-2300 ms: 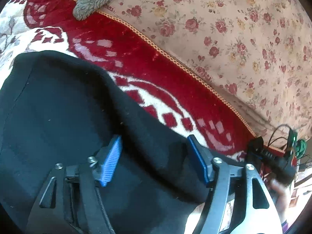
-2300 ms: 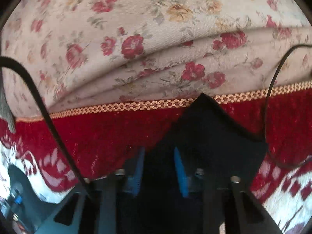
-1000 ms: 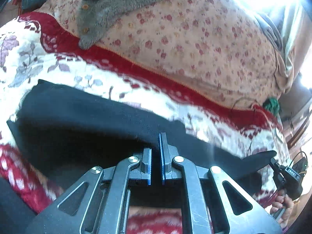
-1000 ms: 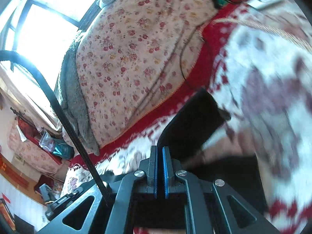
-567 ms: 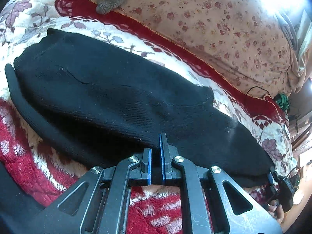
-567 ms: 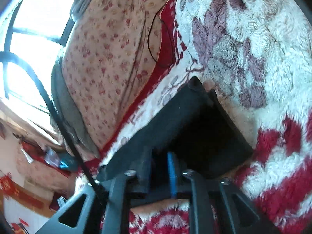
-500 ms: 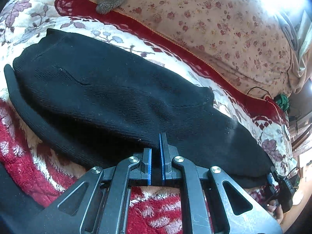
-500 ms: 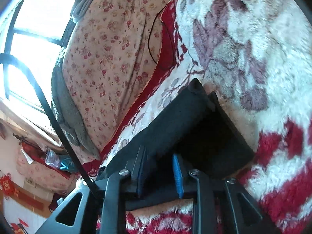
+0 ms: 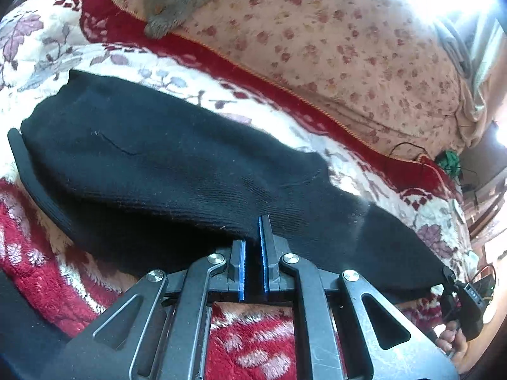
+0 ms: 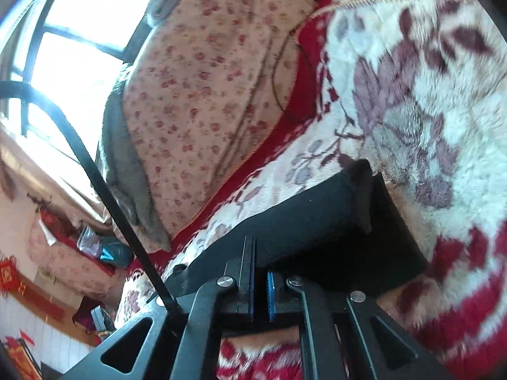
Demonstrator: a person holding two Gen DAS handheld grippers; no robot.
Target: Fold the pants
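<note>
Pants (image 9: 177,158) — black knit, laid lengthwise across red-and-cream plush blanket (image 9: 47,272), already doubled leg over leg, upper layer's near edge sitting a little back from lower one. Waist end at left of left wrist view, cuffs tapering off to far right. In right wrist view, cuff end (image 10: 364,209) stacked in two layers, edges nearly matched, flat on blanket.

Step in hand, by the look of it: lengthwise fold just laid down, near edge being set. Next move likely calls for letting go, then a fresh grip at cuffs or waist to bring one end over the other — needs both layers caught together, otherwise top leg slides off bottom one.

Left gripper (image 9: 253,259): blue pads nearly together, thin slot between, dark fabric of near edge pinched in that slot. Clamped on the pants, low over blanket.

Right gripper (image 10: 259,285): pads close, narrow gap showing, black cloth passing right at the tips. Whether cloth is actually nipped or merely lying behind the tips — cannot tell from this angle.

Further out: floral quilt (image 9: 332,47) heaped along far side of blanket, grey garment (image 9: 177,6) draped over its top. Thin black cable (image 10: 95,171) crossing right wrist view. Bright window (image 10: 73,22) behind quilt.
</note>
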